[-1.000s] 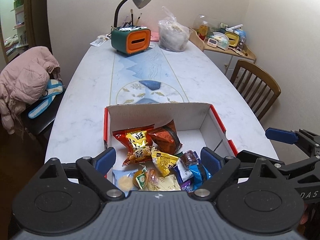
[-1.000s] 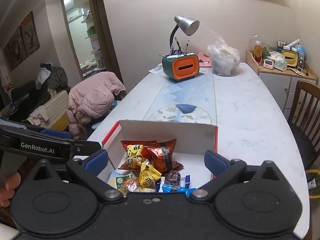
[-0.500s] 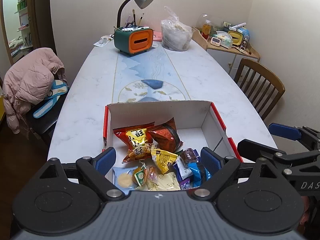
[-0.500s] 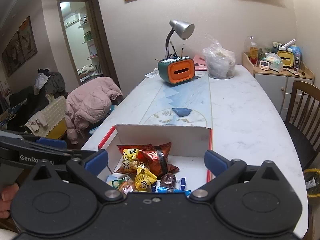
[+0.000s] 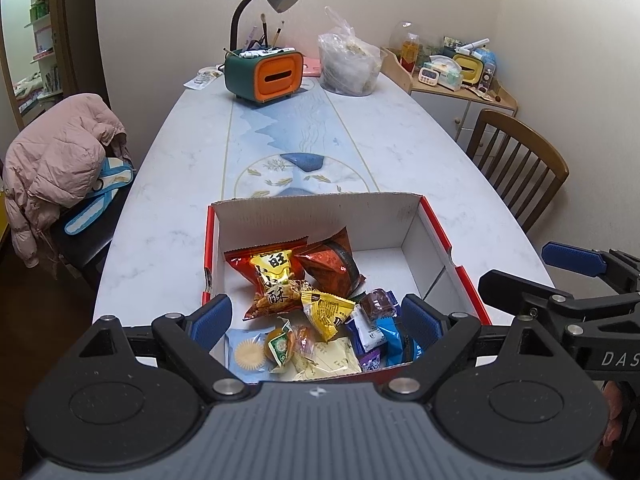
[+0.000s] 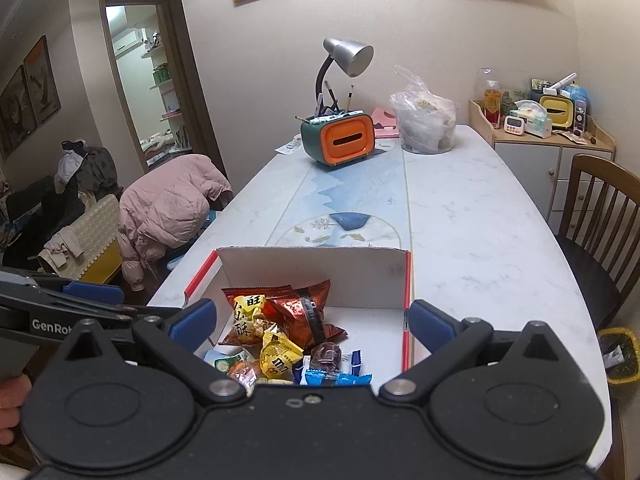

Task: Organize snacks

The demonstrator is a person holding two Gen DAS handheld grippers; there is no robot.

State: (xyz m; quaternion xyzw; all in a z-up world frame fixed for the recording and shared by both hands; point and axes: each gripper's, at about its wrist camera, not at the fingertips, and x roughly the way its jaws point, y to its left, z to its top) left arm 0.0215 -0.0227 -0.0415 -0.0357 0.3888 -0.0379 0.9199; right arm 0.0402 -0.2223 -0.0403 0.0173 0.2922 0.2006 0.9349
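A long white marble-patterned table (image 5: 168, 184) with a blue painted runner fills a lived-in dining room; a green-and-orange tissue box (image 5: 264, 74) with a grey desk lamp stands far ahead of both claws, a wooden slat-backed chair (image 5: 520, 176) off to the right. The snacks sit in an open white cardboard box with red edges (image 5: 400, 216) directly below and ahead of the left claw (image 5: 316, 318), which gapes wide and holds nothing; the right claw (image 6: 312, 318) is likewise spread and empty above the same box. A red-and-yellow crisp packet (image 5: 272, 276) and a dark red foil packet (image 5: 332, 264) lie just beyond the fingertips; small yellow, blue and purple sweets (image 5: 352, 324) crowd between them. All packets lie inside, which fits both sorting about to start and a finished gathering; any grasp should pinch one wrapper's crimped edge, not the pile.
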